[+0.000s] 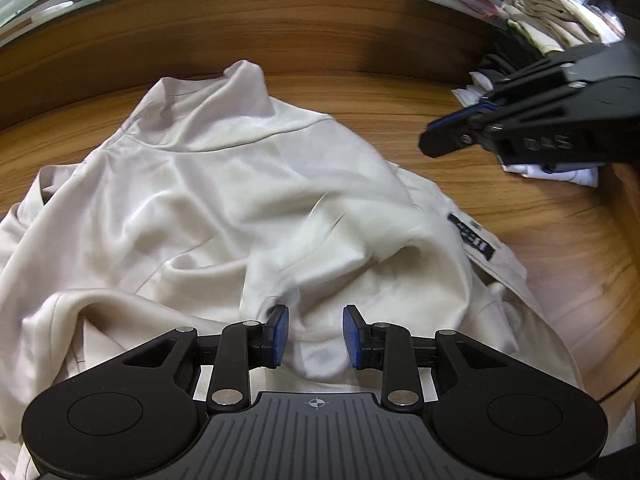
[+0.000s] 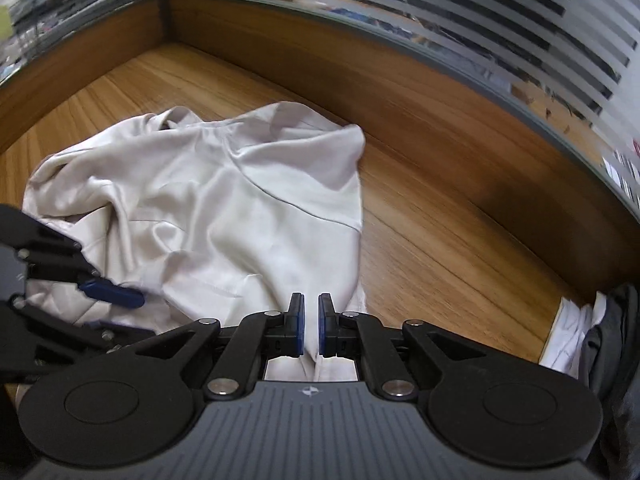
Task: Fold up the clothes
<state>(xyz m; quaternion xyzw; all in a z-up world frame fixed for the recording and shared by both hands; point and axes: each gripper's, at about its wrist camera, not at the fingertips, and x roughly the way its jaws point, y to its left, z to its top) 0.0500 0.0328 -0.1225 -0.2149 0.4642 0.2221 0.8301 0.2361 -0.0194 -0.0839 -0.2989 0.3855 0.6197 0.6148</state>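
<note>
Cream shirt (image 1: 248, 208): one garment, crumpled and unfolded, lying on the wooden table (image 1: 400, 92); this is the item against which all else is placed. Fabric is rumpled into soft ridges, with a stitched seam running across its far part and a dark woven label (image 1: 472, 238) showing at its right edge. Left gripper (image 1: 315, 334): low over the near edge of the shirt, blue pads (image 1: 281, 330) set apart with a raised fold of the cloth lying in the gap between them; whether the pads touch the cloth cannot be told. The same gripper appears in the right wrist view (image 2: 116, 308) at the shirt's left side, fingers spread just above the fabric. Right gripper (image 2: 311, 326): at the near right corner of the shirt, pads drawn nearly together with a narrow slit left between them; cloth shows directly behind and below the slit, but a firm hold on it cannot be confirmed. In the left wrist view this gripper (image 1: 452, 132) hangs above the table to the right of the shirt, seen side-on. Stack of folded clothes (image 1: 548, 28): beige, dark and white pieces, well apart from the shirt at its far right. Striped glass partition (image 2: 460, 20): stands behind the table beyond the shirt.
</note>
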